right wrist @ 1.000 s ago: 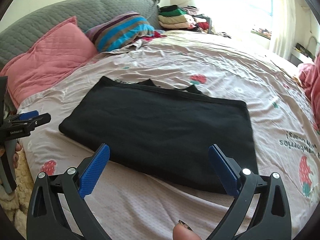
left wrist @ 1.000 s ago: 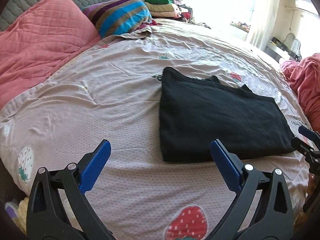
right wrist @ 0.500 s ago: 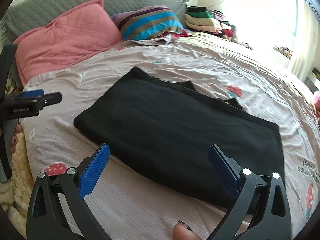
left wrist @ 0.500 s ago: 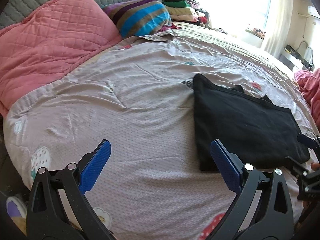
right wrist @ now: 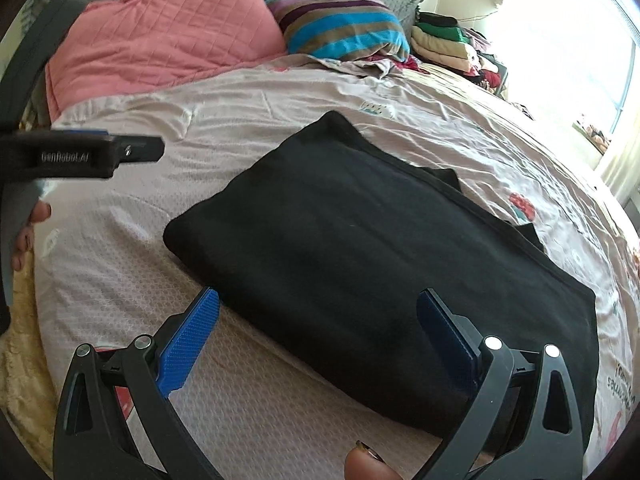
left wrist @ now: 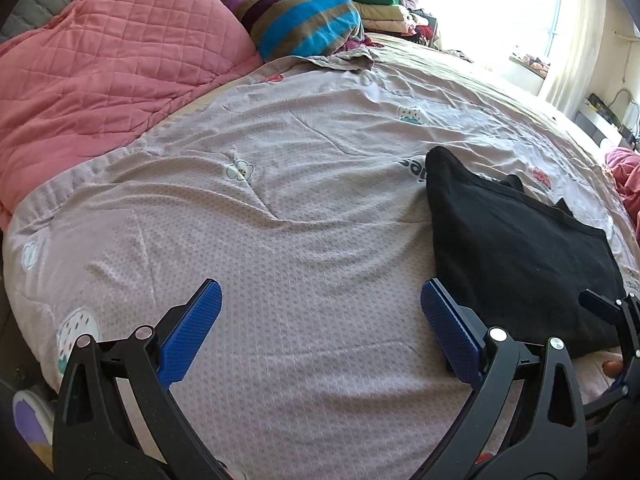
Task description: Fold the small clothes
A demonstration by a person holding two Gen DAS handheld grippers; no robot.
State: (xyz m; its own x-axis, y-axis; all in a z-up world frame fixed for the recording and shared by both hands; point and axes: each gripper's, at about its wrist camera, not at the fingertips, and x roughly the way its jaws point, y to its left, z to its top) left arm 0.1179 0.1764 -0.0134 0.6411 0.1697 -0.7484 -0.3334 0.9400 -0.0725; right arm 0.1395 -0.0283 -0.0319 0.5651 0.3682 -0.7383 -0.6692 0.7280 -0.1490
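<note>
A black garment [right wrist: 372, 248] lies folded into a flat rectangle on the pale bedspread [left wrist: 280, 208]. My right gripper [right wrist: 318, 340] hovers open at the garment's near edge, its blue pads wide apart, nothing between them. My left gripper [left wrist: 320, 328] is open over bare bedspread, left of the black garment [left wrist: 516, 252], which fills the right side of that view. The left gripper's black body [right wrist: 80, 156] shows at the left edge of the right wrist view. The right gripper's tip [left wrist: 604, 308] shows at the right edge of the left wrist view.
A pink quilted pillow [left wrist: 108, 64] and a striped pillow [left wrist: 304, 20] rest at the grey headboard. A stack of folded clothes [right wrist: 444, 44] sits at the far corner beside a bright window. Pink bedding [left wrist: 628, 176] lies at the right. A fingertip [right wrist: 368, 464] shows below.
Both grippers have shifted left. The black garment slid toward the right in the left wrist view. The left gripper looms closer in the right wrist view. Both stay open.
</note>
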